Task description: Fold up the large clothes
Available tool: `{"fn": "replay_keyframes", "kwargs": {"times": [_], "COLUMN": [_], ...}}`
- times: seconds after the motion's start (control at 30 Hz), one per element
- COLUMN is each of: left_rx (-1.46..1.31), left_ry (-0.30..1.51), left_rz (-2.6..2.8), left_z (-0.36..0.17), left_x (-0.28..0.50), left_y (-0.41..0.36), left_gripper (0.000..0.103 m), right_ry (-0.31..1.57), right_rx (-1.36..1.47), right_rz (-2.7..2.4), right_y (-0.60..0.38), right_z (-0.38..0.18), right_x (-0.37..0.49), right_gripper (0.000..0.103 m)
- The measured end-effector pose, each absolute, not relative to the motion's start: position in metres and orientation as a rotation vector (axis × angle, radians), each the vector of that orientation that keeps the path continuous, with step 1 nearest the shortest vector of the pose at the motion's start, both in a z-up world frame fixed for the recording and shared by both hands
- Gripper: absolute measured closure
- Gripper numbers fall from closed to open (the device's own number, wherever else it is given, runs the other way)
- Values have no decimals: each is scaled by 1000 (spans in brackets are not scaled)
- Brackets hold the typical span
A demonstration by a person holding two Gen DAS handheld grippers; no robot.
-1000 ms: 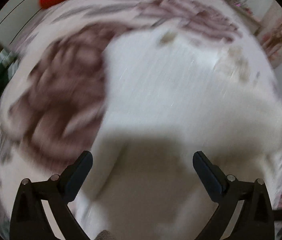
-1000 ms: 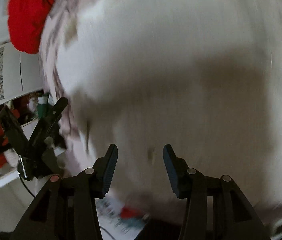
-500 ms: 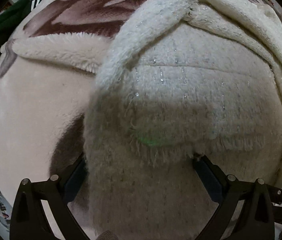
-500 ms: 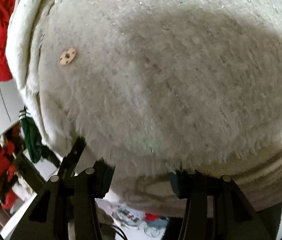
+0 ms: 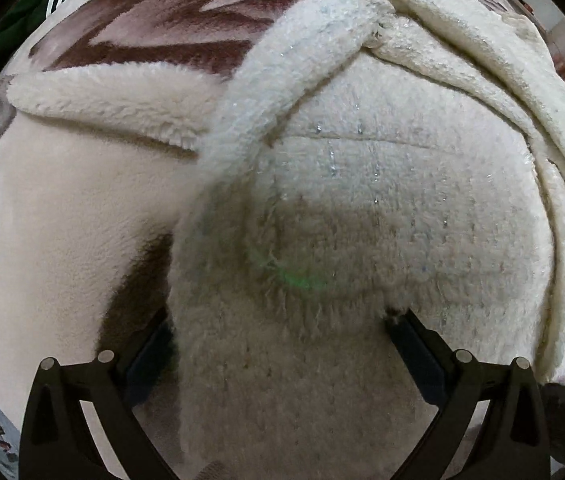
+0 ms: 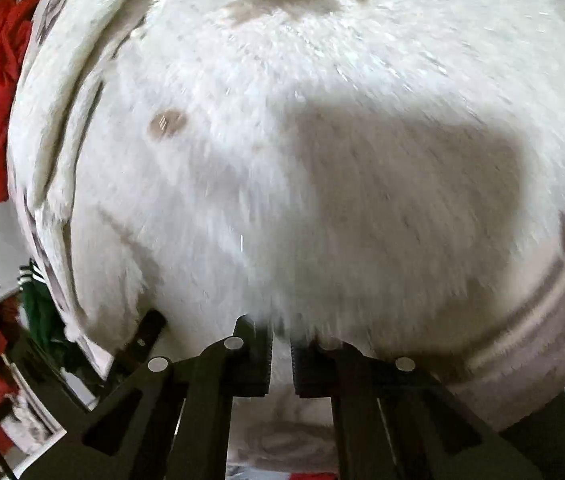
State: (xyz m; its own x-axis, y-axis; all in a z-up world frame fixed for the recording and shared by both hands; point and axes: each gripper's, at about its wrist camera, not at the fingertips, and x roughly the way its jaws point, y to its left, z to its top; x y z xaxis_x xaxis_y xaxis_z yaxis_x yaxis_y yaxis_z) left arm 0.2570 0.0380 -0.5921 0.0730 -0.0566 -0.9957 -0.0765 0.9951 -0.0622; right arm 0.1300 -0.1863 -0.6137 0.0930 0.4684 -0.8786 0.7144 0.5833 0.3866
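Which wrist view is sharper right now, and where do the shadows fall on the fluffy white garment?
Left wrist view: sharp, fisheye-bent at the edges; a soft shadow and a faint green glint sit on the fluffy white garment just ahead of the left gripper.
Right wrist view: motion-blurred, pile streaked; a blocky shadow crosses the fleece above the right gripper, whose jaws have just closed on its edge.

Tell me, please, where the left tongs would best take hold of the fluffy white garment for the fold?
Probably at the near hem of the fluffy white garment, coming straight down over it. The left tongs stand open astride that edge, which lies free on the patterned blanket. The right tongs have just closed on the same hem.
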Motion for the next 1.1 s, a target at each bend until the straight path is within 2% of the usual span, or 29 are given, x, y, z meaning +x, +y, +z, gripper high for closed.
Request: {"fn": "replay_keyframes", "kwargs": {"times": [0.1, 0.27, 0.37, 0.43, 0.57, 0.67, 0.77, 0.97, 1.03, 1.1], "left_rx": [-63, -6, -6, -46, -42, 31, 79, 260, 364, 427], "left_ry": [1488, 1471, 1451, 1411, 1343, 1375, 1326, 1197, 1147, 1116], "left_rz": [6, -18, -38, -28, -12, -28, 30, 52, 91, 145], "left_z": [-586, -590, -604, -609, -612, -598, -567, -535, -527, -518], "left_x": [251, 251, 254, 259, 257, 261, 271, 318, 336, 343], "left_y": [44, 51, 48, 52, 51, 50, 54, 35, 21, 11], "left_gripper": [0, 0, 0, 0, 0, 0, 0, 0, 0, 0], "right_ry": [1557, 1604, 1611, 1617, 1618, 1590, 1551, 1495, 1471, 1448], "right_rx": [981, 1006, 1058, 1024, 949, 930, 928, 915, 909, 803], "right_rz": [-247, -216, -154, -129, -68, -29, -13, -141, -184, -238], "right_y": [-176, -176, -188, -199, -195, -191, -194, -276, -312, -347], "right_z": [-607, -629, -623, -612, -588, -574, -556, -542, -532, -519], "right_x": [121, 130, 129, 125, 133, 146, 152, 157, 160, 174], "right_gripper": [97, 94, 88, 76, 75, 75, 75, 73, 64, 60]}}
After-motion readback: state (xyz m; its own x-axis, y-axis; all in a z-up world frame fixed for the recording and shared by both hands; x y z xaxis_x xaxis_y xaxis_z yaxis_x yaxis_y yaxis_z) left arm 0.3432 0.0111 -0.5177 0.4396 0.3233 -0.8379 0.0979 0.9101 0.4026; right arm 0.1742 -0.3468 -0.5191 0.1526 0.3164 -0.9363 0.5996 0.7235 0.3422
